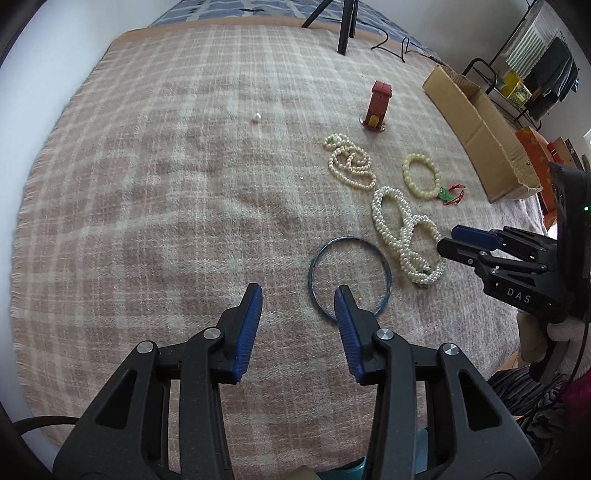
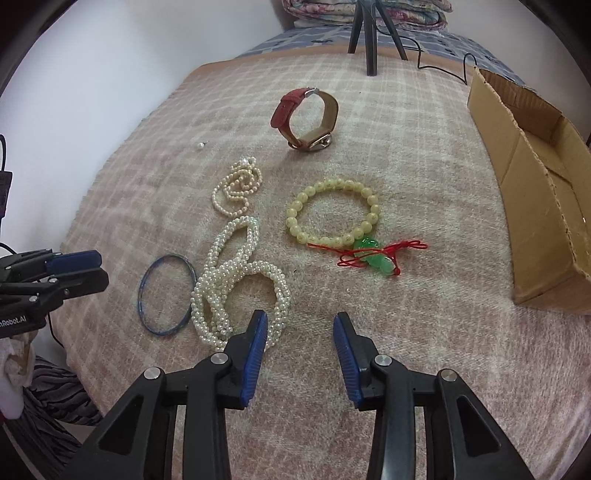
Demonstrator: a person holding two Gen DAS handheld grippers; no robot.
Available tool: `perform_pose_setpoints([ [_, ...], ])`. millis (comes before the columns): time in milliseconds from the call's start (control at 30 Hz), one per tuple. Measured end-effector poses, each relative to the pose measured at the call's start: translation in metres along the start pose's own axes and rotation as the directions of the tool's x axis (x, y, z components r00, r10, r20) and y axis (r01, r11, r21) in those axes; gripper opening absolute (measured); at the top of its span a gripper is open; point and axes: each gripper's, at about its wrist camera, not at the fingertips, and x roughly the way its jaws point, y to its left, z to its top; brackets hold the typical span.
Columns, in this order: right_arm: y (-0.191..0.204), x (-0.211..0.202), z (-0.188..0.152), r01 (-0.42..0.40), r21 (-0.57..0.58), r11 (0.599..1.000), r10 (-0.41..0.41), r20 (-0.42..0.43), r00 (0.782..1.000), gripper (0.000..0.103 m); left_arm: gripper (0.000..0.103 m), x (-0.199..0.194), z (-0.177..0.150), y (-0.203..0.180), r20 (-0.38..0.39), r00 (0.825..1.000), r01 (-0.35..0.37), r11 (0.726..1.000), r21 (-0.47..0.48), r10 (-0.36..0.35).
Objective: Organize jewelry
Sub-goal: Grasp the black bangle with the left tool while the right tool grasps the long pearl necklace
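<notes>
Jewelry lies on a plaid blanket point(image 1: 147, 184). A blue bangle point(image 1: 317, 258) point(image 2: 146, 284) lies just beyond my open, empty left gripper point(image 1: 298, 295), whose right finger overlaps its near rim. A thick pearl necklace point(image 1: 402, 236) point(image 2: 236, 280) lies beside it. A thin pearl strand point(image 1: 349, 162) point(image 2: 236, 188), a yellow bead bracelet with green pendant point(image 1: 421, 177) point(image 2: 332, 214), a red-strap watch point(image 1: 378, 105) point(image 2: 306, 118) and a loose pearl point(image 1: 256, 117) point(image 2: 200, 146) lie farther off. My right gripper point(image 2: 300, 321) is open and empty, near the thick necklace.
An open cardboard box point(image 1: 476, 122) point(image 2: 535, 192) lies on the blanket's right side. Tripod legs point(image 1: 345, 26) point(image 2: 369, 40) stand at the far edge, with a black cable beside them. A clothes rack point(image 1: 535, 74) and an orange box stand beyond the bed at right.
</notes>
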Motion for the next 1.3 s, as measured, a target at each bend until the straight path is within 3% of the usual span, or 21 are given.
perform_pose_setpoints([
  [600, 0.016, 0.013, 0.005, 0.101, -0.092, 0.991, -0.101, 0.004, 0.995, 0.039, 0.031, 0.048, 0.013, -0.013, -0.085, 0.995, -0.042, 0.999, 0.031, 0.045],
  [833, 0.017, 0.017, 0.005, 0.111, -0.101, 0.989, -0.111, 0.006, 0.994, 0.04, 0.031, 0.061, 0.022, -0.021, -0.048, 0.996, -0.067, 0.997, 0.047, 0.07],
  [967, 0.021, 0.019, 0.006, 0.131, -0.118, 0.984, -0.129, 0.019, 0.991, 0.039, 0.017, 0.062, 0.021, -0.023, -0.018, 0.996, -0.086, 0.995, 0.06, 0.087],
  [1033, 0.022, 0.019, 0.006, 0.128, -0.12, 0.984, -0.126, 0.025, 0.992, 0.034, 0.007, 0.062, 0.022, -0.024, -0.012, 0.996, -0.088, 0.995, 0.051, 0.089],
  [1100, 0.021, 0.018, 0.006, 0.123, -0.115, 0.986, -0.12, 0.031, 0.992, 0.029, 0.006, 0.061, 0.022, -0.024, -0.01, 0.996, -0.084, 0.996, 0.042, 0.084],
  [1233, 0.019, 0.017, 0.006, 0.104, -0.112, 0.988, -0.099, 0.046, 0.994, 0.009, 0.002, 0.056, 0.024, -0.022, -0.003, 0.997, -0.073, 0.997, 0.031, 0.073],
  [1300, 0.018, 0.015, 0.006, 0.089, -0.104, 0.991, -0.085, 0.049, 0.995, 0.006, 0.002, 0.052, 0.024, -0.019, 0.002, 0.998, -0.068, 0.997, 0.02, 0.068],
])
